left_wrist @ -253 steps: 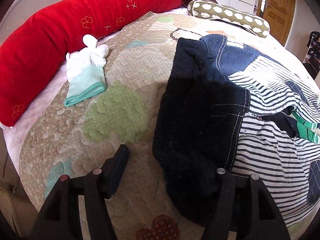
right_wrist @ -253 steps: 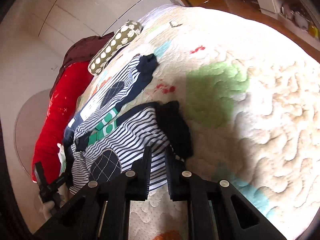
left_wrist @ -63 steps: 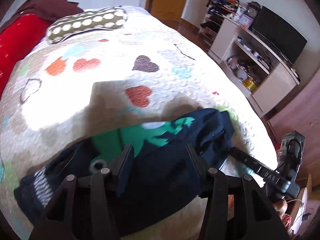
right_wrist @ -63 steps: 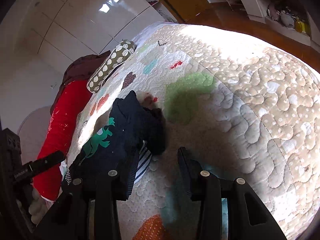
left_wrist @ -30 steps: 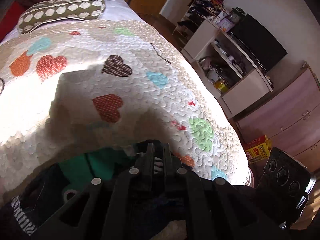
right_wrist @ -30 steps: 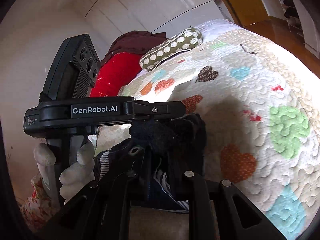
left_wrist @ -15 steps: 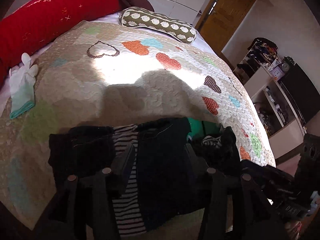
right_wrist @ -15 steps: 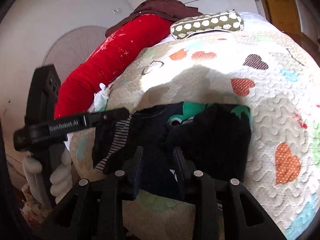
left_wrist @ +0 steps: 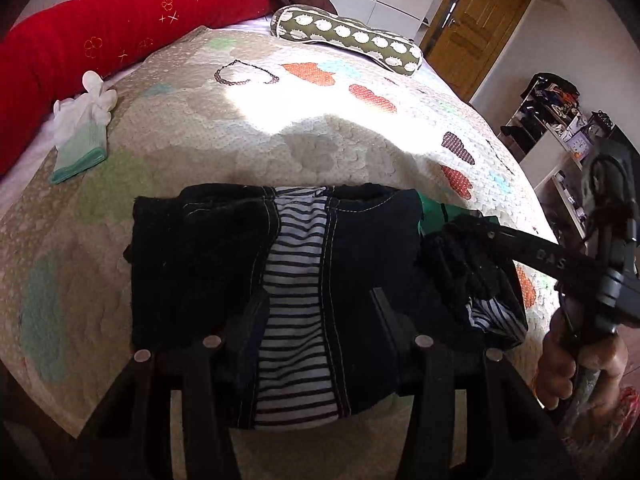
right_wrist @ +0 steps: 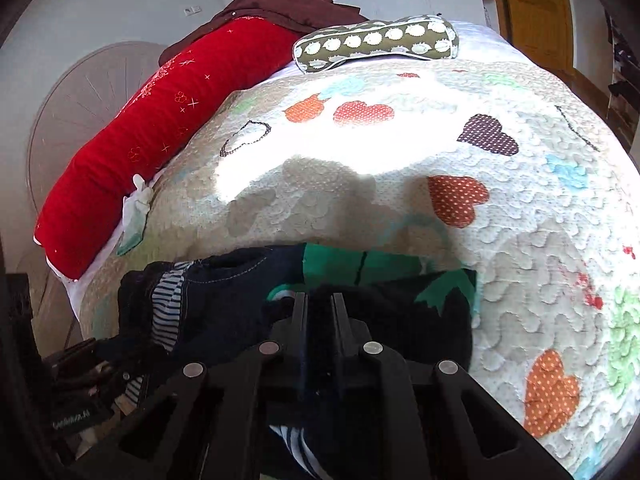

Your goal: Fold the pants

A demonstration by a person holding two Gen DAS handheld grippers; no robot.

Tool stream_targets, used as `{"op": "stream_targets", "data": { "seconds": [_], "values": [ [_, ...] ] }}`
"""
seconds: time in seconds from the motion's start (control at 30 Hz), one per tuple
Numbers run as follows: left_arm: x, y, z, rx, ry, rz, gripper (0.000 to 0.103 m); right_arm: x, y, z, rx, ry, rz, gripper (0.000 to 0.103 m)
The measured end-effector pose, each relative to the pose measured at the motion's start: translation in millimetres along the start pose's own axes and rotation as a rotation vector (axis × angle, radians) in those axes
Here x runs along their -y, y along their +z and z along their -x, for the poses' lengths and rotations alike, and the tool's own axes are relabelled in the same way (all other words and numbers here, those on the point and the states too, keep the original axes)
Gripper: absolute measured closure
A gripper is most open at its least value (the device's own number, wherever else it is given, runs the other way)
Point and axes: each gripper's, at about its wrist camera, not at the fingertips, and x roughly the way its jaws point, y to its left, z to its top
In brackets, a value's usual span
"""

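Observation:
The pants (left_wrist: 304, 256) are dark navy with a striped panel and green patches, folded into a compact bundle near the quilt's front edge. My left gripper (left_wrist: 320, 312) is open, its fingers straddling the striped panel just above the bundle. My right gripper (right_wrist: 320, 312) is shut on the black cuff end of the pants (right_wrist: 400, 320) at the bundle's right side. In the left wrist view the right gripper (left_wrist: 472, 224) reaches in from the right onto that cuff.
A quilted bedspread with hearts (left_wrist: 320, 120) covers the bed. A red bolster (left_wrist: 100, 32) and spotted pillow (left_wrist: 348, 38) lie at the far side. A white and green glove (left_wrist: 80, 128) lies at the left. A shelf unit (left_wrist: 560, 128) stands right of the bed.
The right gripper has closed on the black cuff end. The left gripper stays open over the bundle and has pulled back slightly. The pants lie folded in the same place.

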Motion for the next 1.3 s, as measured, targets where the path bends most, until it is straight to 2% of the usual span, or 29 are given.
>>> {"op": "stream_targets", "data": {
  "seconds": [0.13,0.2,0.27,0.33,0.43,0.5,0.6,0.67,0.73,0.87,1.03,1.3],
  "values": [
    [0.6,-0.1,5.5,0.012,0.006,-0.003,0.051,-4.8,4.5,-38.7,-0.103,-0.051,0.019,0.087],
    [0.2,-0.1,9.4,0.023,0.003,-0.008,0.050,-8.2,5.9,-31.5,-0.086,-0.050,0.035,0.087],
    [0.1,0.4,12.7,0.034,0.001,-0.011,0.045,-9.1,6.3,-8.4,-0.020,-0.014,0.023,0.086],
    [0.0,1.5,14.0,0.044,0.000,-0.010,0.044,-10.0,2.0,17.8,0.035,0.016,0.005,0.084],
    [-0.4,2.4,12.8,0.042,-0.010,0.000,0.044,-15.4,-12.9,39.0,0.059,0.018,0.008,0.084],
    [-1.4,3.0,12.6,0.040,-0.011,0.008,0.044,-21.5,-25.4,32.2,0.020,0.007,0.036,0.084],
    [-5.2,3.8,18.0,0.049,0.001,0.024,0.044,-28.0,-42.6,-1.4,-0.106,-0.024,0.088,0.080],
    [-10.4,4.3,25.7,0.066,0.009,0.037,0.043,-27.6,-46.1,-11.3,-0.104,-0.033,0.076,0.077],
    [-14.6,4.2,33.1,0.089,0.037,0.043,0.040,-26.7,-42.3,-6.1,-0.099,0.000,0.041,0.066],
    [-13.4,3.6,41.4,0.151,0.155,0.009,0.040,-28.5,-40.9,23.3,-0.023,0.039,0.020,0.066],
    [-15.4,3.1,46.0,0.185,0.180,0.000,0.040,-39.8,-43.7,46.0,0.034,0.033,0.030,0.066],
    [-26.9,-0.3,52.3,0.201,0.232,0.003,0.040,-58.9,-46.8,13.3,-0.057,0.030,0.056,0.066]
  ]
}}
